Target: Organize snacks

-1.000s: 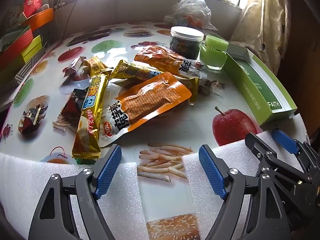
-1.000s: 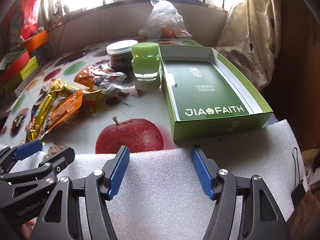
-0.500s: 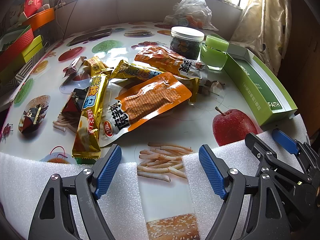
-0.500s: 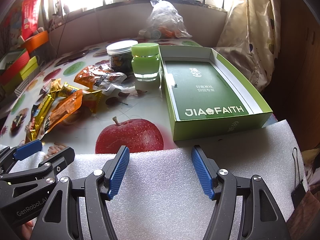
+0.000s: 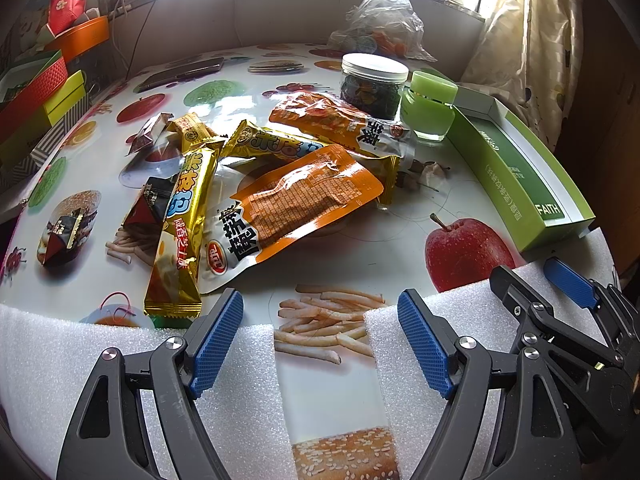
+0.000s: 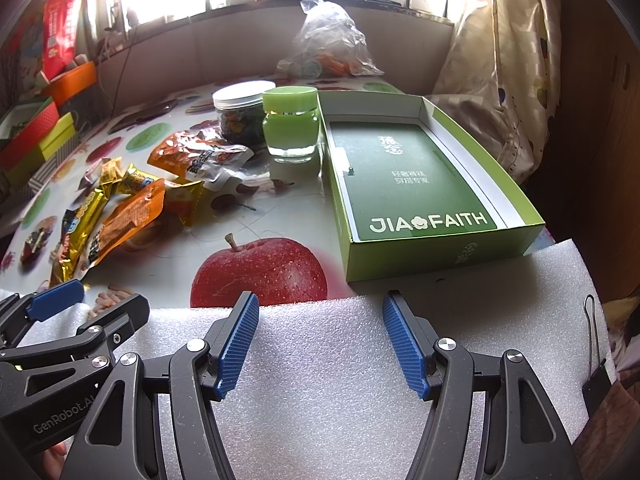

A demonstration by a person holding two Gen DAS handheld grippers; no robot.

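The left tongs [image 5: 320,340] are spread wide, blue pads facing each other with nothing between them, pointing toward 12 o'clock low over the near edge of the bench. The right tongs [image 6: 320,344] are likewise spread and empty, level, side by side with the left pair, which shows at 9 o'clock in the right wrist view.

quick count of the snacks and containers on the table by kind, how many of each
orange pouches: 2
gold wrapped bars: 3
small dark triangular packs: 3
lidded jars: 2
green open box: 1
total: 11
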